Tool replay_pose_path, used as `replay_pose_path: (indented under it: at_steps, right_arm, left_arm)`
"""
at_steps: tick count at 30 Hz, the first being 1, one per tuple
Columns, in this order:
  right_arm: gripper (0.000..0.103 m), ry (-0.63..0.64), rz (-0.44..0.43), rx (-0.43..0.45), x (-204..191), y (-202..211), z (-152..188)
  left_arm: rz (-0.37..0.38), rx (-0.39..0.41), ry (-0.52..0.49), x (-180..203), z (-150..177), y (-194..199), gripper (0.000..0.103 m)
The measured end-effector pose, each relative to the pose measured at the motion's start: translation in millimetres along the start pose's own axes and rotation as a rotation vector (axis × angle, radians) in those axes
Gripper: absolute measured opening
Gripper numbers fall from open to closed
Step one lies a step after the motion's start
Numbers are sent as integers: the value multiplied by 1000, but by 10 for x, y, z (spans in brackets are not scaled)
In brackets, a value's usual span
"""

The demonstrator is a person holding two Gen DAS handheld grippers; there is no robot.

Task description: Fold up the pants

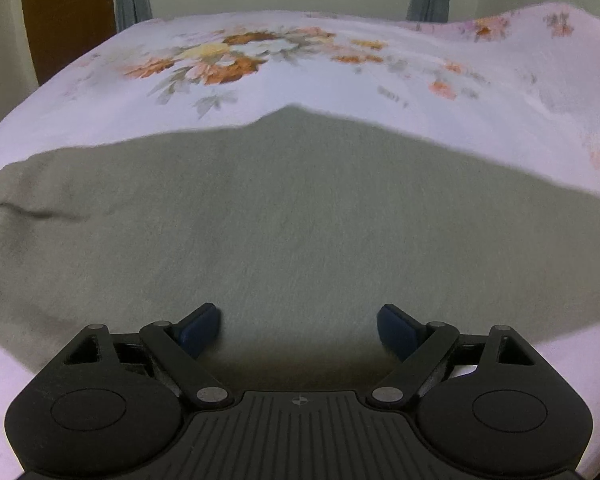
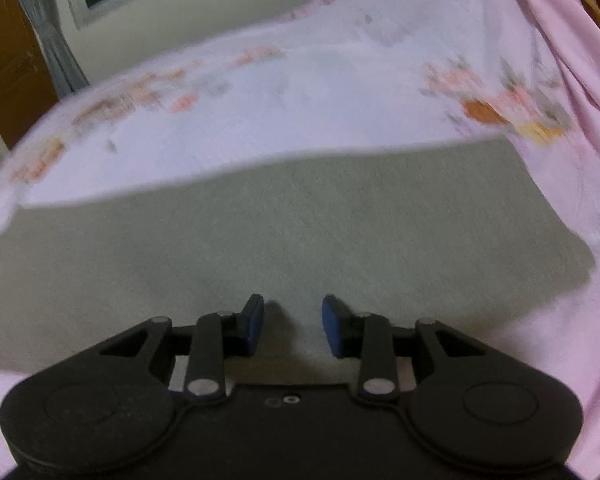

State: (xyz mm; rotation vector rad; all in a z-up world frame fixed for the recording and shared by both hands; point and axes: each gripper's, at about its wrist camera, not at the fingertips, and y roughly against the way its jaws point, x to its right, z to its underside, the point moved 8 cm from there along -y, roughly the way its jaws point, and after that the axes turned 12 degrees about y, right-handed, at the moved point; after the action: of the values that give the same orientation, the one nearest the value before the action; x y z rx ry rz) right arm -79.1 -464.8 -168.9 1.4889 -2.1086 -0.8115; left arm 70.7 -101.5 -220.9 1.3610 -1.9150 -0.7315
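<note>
Pants [image 1: 300,216] lie flat just ahead of both grippers. Left gripper [image 1: 299,330] gapes wide, empty. Right gripper [image 2: 293,326] is narrower, nothing between its pads.

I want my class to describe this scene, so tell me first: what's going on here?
A person is folding grey pants on a bed with a floral sheet, using a hand-held tool in each hand. The left tool hangs wide open over the cloth. The right tool is partly open, gripping nothing. The pants lie flat.
</note>
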Motion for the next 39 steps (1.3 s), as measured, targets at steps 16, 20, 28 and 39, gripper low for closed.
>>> replay_pose_path:
  at_steps: [16,20,28,39]
  right_arm:
    - [40,198,-54,-56,-930,-208,269]
    - [40,224,-68,-70,-942,-98,263]
    - [43,187,-28,20,-730,-180,-379]
    - [45,222,116,-52,-184,-668,-363]
  left_arm:
    - [-7,1,-100,836,227,-141,87]
    - [-10,-8,-96,827,237,-93,87]
    - [-33,42,-109,925,-32,-88,87]
    - [-59,6,-105,1080,-397,-719,100]
